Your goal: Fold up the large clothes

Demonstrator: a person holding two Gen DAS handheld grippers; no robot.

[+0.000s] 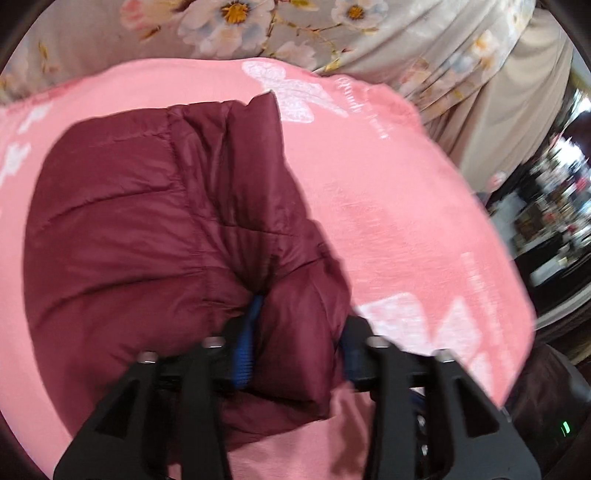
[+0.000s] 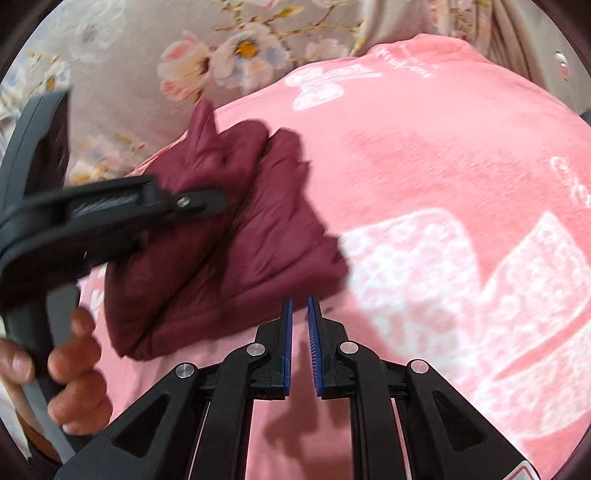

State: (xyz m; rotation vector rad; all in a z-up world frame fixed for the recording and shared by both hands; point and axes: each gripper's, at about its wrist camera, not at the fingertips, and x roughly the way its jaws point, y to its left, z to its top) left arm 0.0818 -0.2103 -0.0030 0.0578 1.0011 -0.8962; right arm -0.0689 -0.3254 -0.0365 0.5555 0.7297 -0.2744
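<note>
A maroon puffer jacket (image 1: 147, 221) lies folded into a thick bundle on a pink blanket (image 1: 388, 203). My left gripper (image 1: 301, 321) stands over the bundle's near right corner. Its blue pads (image 1: 243, 350) are apart, and a puffy fold of the jacket bulges up between them. In the right wrist view the jacket (image 2: 229, 240) sits left of centre, and the left gripper (image 2: 210, 199) reaches over it from the left, held by a hand (image 2: 74, 369). My right gripper (image 2: 300, 306) hovers above the blanket (image 2: 424, 166) just off the jacket's near edge, pads almost together with nothing between them.
White butterfly prints mark the blanket. Beyond it lies a grey floral sheet (image 1: 258, 29), also seen in the right wrist view (image 2: 129, 55). The sheet hangs in folds off the bed's far right edge (image 1: 480, 92). Blurred, cluttered furniture (image 1: 554, 206) stands to the right.
</note>
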